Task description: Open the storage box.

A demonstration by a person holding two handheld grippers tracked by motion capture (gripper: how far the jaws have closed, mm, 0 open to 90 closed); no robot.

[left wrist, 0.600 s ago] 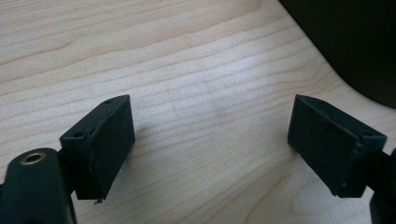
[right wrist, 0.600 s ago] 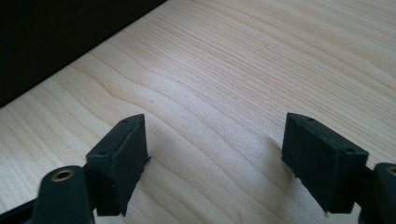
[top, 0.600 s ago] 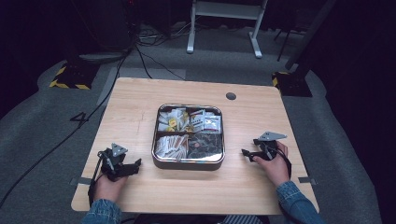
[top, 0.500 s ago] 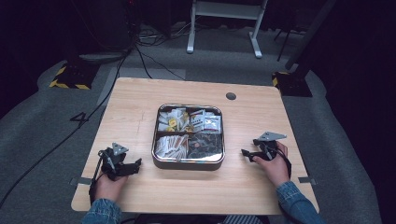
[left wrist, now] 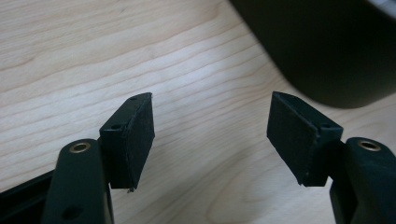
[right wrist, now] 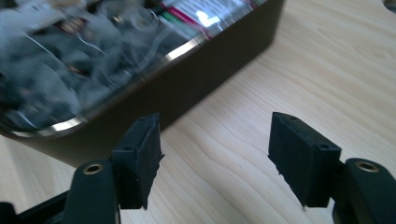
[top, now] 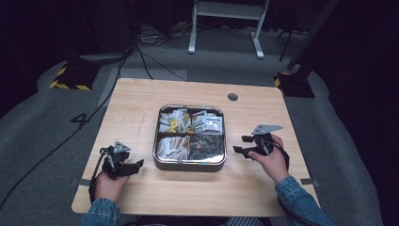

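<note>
The tin [top: 189,163] is seen at table [top: 141,108] centre. The left gripper [top: 136,165] is held wide and empty at its eight o'clock; the right gripper [top: 240,144], also parted with nothing between, at four o'clock.

Right gripper [right wrist: 215,161], jaws apart over bare table [right wrist: 336,70], near tin [right wrist: 196,79] of blurred, perhaps wrapped, packets [right wrist: 70,51].

A square metal tin [top: 189,162] with rounded corners sits flat near the middle of the wooden surface [top: 141,103], its lid off. Dividers split it into four compartments, each packed with small packets: pale and yellow ones at the back, tan and dark ones in front.
</note>
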